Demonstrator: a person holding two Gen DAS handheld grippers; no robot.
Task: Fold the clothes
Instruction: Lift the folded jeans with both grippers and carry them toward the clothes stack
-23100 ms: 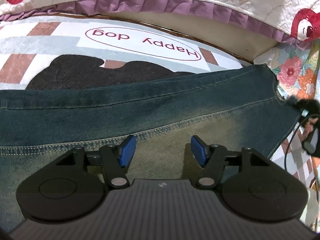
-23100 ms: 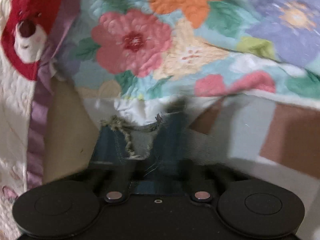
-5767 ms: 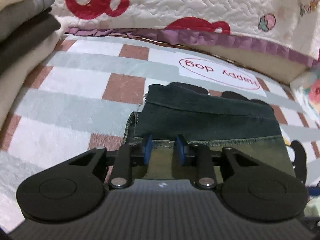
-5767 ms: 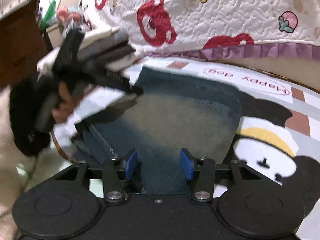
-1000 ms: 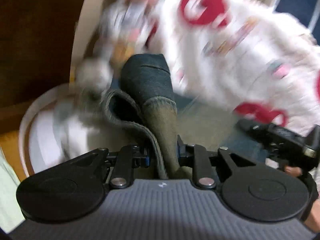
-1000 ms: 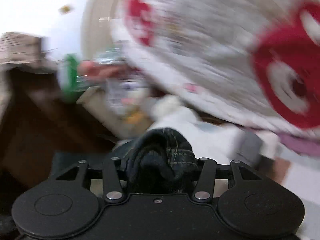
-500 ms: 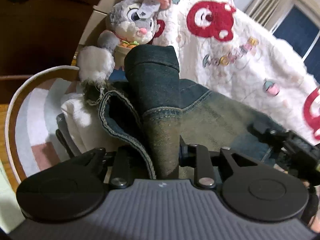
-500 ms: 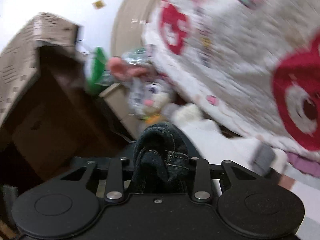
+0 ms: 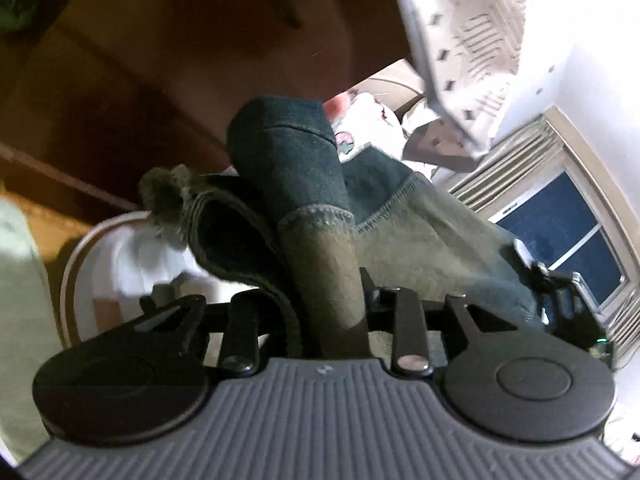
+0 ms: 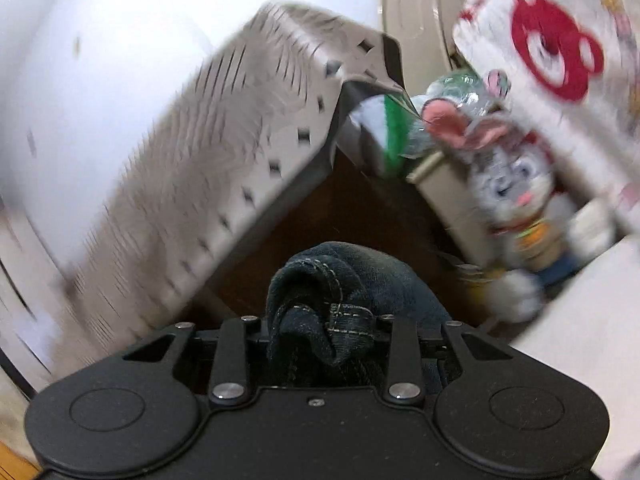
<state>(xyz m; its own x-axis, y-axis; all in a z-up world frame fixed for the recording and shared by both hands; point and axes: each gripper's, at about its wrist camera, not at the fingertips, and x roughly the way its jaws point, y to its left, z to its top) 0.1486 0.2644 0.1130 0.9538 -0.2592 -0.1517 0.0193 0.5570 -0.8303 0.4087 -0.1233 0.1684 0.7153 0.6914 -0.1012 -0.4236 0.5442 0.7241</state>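
Note:
The folded blue jeans (image 9: pixel 304 184) hang in the air between both grippers. My left gripper (image 9: pixel 324 300) has a thick fold of the faded denim between its fingers, which hides the pads; its jaws are opening slightly while the fold still sits tight in them. My right gripper (image 10: pixel 320 324) is shut on a bunched seam and belt loop of the jeans (image 10: pixel 340 276). In the left wrist view the right gripper (image 9: pixel 560 284) shows at the far end of the denim.
A dark wooden cabinet (image 9: pixel 160 60) fills the upper left, under a patterned grey cloth (image 9: pixel 472 40). A window (image 9: pixel 560 232) is at right. White folded clothes (image 9: pixel 140 256) lie below. A plush rabbit (image 10: pixel 512 184) and a red-bear quilt (image 10: pixel 556 48) sit at right.
Both grippers have risen with the jeans held between them. The left view swung and rolled from the plush rabbit and quilt toward the cabinet and window.

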